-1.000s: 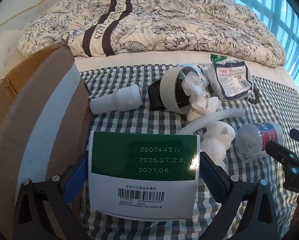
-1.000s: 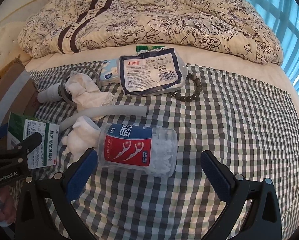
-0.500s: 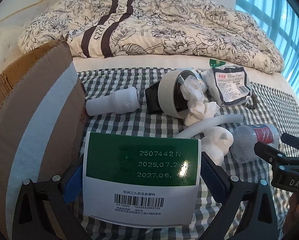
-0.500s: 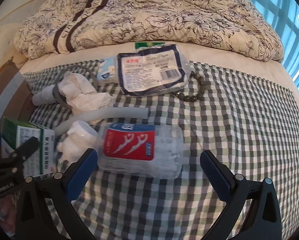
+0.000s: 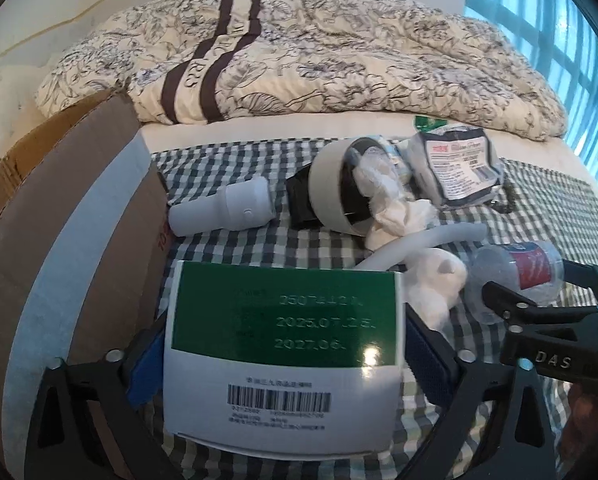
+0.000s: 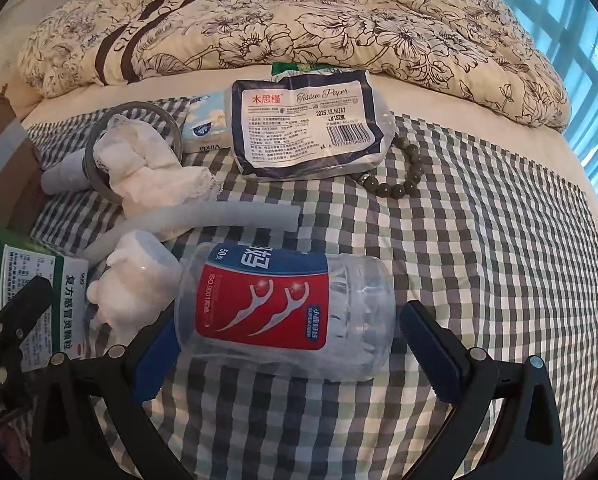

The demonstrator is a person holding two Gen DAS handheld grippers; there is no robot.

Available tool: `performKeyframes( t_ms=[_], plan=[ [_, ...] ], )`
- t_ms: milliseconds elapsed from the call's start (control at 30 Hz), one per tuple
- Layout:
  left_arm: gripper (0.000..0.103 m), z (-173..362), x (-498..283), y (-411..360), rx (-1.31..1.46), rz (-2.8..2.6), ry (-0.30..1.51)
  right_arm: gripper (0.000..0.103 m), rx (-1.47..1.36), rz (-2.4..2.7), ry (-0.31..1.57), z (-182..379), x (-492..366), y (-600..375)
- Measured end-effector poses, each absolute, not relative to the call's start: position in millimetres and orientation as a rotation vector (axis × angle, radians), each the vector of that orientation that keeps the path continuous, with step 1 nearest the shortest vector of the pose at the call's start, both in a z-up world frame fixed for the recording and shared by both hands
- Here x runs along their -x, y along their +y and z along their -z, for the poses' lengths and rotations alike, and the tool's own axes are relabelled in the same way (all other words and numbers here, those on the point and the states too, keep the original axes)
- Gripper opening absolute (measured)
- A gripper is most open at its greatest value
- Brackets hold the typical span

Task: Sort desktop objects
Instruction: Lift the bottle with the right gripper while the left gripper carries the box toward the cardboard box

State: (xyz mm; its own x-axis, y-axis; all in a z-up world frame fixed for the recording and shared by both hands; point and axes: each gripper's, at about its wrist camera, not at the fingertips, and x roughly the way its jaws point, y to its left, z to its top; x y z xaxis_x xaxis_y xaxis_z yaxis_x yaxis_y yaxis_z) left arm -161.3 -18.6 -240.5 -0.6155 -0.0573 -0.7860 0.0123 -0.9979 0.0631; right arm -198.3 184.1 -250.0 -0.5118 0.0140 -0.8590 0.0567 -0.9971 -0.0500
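1. Between the two blue pads of the right gripper (image 6: 287, 344) lies the floss-pick jar (image 6: 287, 304), on its side on the checked cloth (image 6: 479, 240). Its long axis runs from 9 o'clock to 3 o'clock across the right wrist view, so the jaws straddle it end to end, not across its narrow waist.
2. The right jaws stand wide apart. The left pad looks to be at or touching the jar's lid end; the right pad stands clear of the jar's base, with cloth showing between. Nothing is gripped yet.
3. The left gripper (image 5: 283, 344) has its pads pressed against both sides of the medicine box (image 5: 281, 344), which fills the gap between them and appears held just off the cloth.
4. From the held box, the cardboard carton (image 5: 71, 240) rises at 9 to 10 o'clock, just beside it. I judge that to be where the box is bound.
5. The right gripper is by far the nearer to the jar; in the left wrist view the jar sits at 3 o'clock, with the right gripper's black arm across it.
6. A white figurine (image 6: 135, 280) touches the jar's lid end at 9 o'clock, and a white tube (image 6: 203, 220) curves past at 11 o'clock. Closing along the jar's length could, I think, pinch the figurine or let the round jar roll.
7. A tissue pack (image 6: 307, 128) and a bead bracelet (image 6: 395, 184) lie at 12 to 1 o'clock, well apart.
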Motion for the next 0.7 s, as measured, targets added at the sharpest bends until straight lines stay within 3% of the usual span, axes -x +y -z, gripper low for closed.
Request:
performKeyframes(
  t_ms=[67,700],
  plan=[
    [0.096,240.8,161.8,-21.3,-1.36,2.787,-0.059,0.091,-1.529,2.701,0.102,249.7,197.3,183.1],
    [0.095,191.8,137.7,-12.0,-1.23,2.898,-0.047,0.09,-1.429,2.782,0.088,207.9,172.1,189.3]
  ],
)
